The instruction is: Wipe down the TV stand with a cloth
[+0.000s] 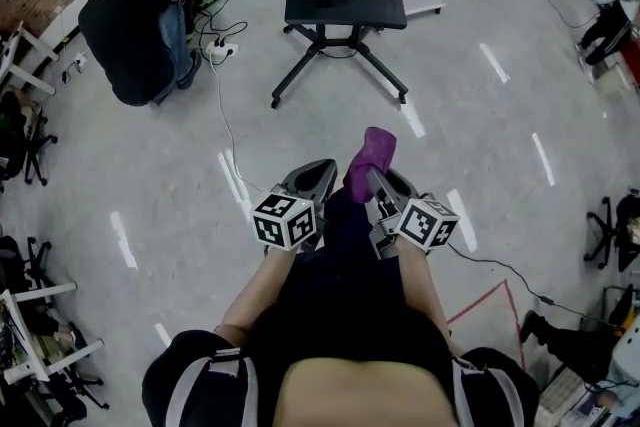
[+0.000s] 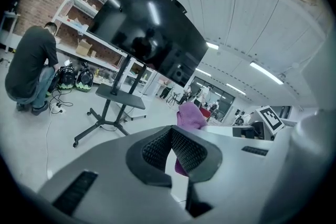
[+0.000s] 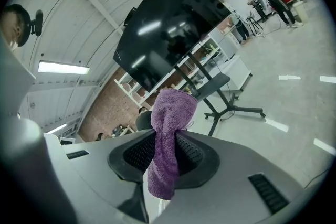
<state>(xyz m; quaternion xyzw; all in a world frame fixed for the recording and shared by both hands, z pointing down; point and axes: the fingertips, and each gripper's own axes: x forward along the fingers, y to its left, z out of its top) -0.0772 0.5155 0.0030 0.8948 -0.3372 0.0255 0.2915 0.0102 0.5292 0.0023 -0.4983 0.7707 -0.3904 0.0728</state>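
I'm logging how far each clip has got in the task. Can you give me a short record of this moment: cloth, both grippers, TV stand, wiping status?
cloth: purple cloth, one end standing above the jaws, the other hanging below
right gripper: shut on the purple cloth
left gripper: jaws together, nothing between them
TV stand: black, ahead across the floor, well apart from the cloth
wiping: not yet begun
bystander: crouching person, to the left of the stand
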